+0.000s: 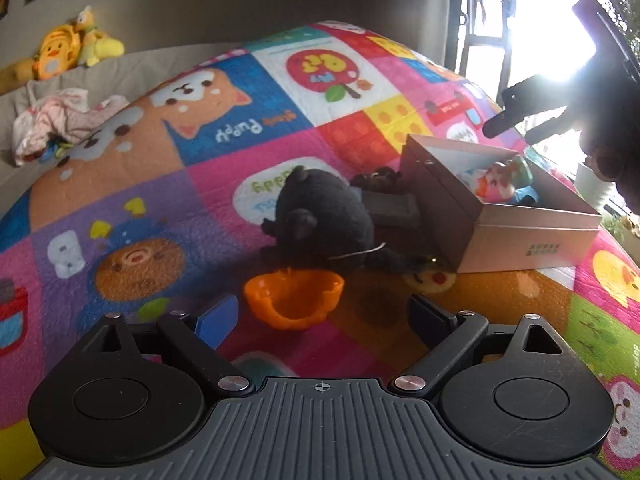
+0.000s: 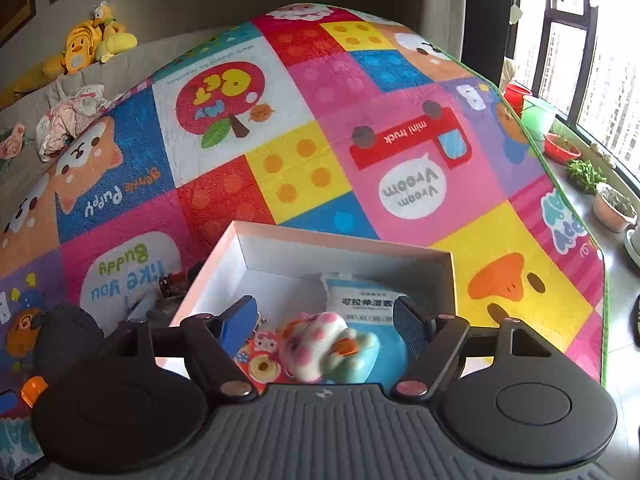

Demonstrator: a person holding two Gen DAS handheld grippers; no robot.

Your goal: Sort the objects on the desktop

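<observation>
Step in hand: sorting loose things from the play mat (image 1: 224, 208) into the box (image 1: 532, 236); some toys already lie inside it.
Left gripper (image 1: 320, 320): my fingers stand wide apart, holding nothing; the orange cup (image 1: 294, 298) lies on its side just ahead, at 12 o'clock.
Right gripper (image 2: 326, 322): fingers apart over the box, not pressing the pink-spotted toy (image 2: 310, 346) below them (it lies in the box on its own, I judge).
Still outside: black plush (image 1: 320, 216) beyond the cup, touching the box's side.
Next move: lower my left fingers around the cup rim, close, carry it toward 2 o'clock into the box.
</observation>
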